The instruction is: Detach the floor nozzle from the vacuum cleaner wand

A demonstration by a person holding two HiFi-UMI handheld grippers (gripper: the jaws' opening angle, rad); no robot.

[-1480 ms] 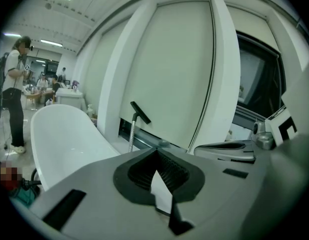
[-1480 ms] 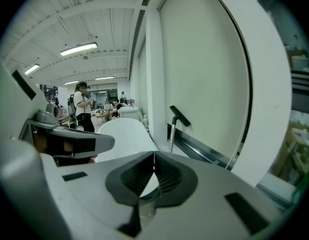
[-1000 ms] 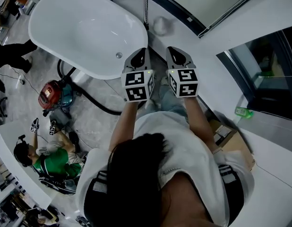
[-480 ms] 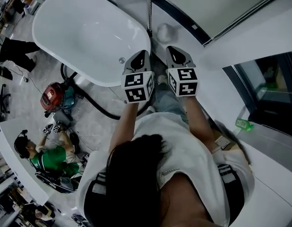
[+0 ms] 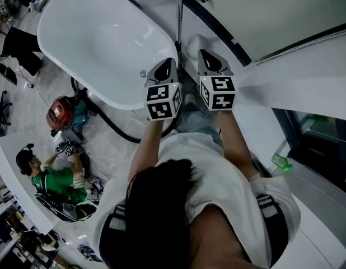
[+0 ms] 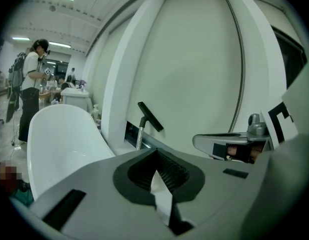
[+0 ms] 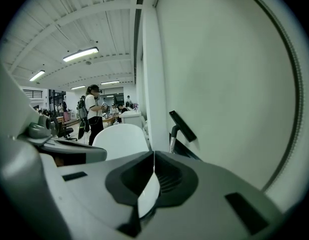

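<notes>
Nearest in the head view, both forearms are held out side by side. The left gripper [image 5: 168, 63] and right gripper [image 5: 207, 58] point forward and a little down. Each has its jaws closed together with nothing between them, as both gripper views confirm. Neither touches anything.

Just beyond and left of them a black hose [image 5: 114, 125] curves across the floor to a red vacuum canister [image 5: 60, 112]. A person in green [image 5: 55, 181] sits on the floor nearer on the left, well apart. The white bathtub [image 5: 106, 38] fills the far left, its rim close beside the left gripper.

Farthest off, straight ahead, the chrome wand [image 5: 179, 15] stands upright against the wall. The black floor nozzle [image 6: 150, 116] is on its top end, tilted and not yet detached.

This looks like the approach step. Next, the jaws would have to open, one pair taking the wand to steady it and the other closing on the nozzle's neck to pull it off. The tub rim crowds the left side of the wand, and the hose underfoot could snag a step.
</notes>
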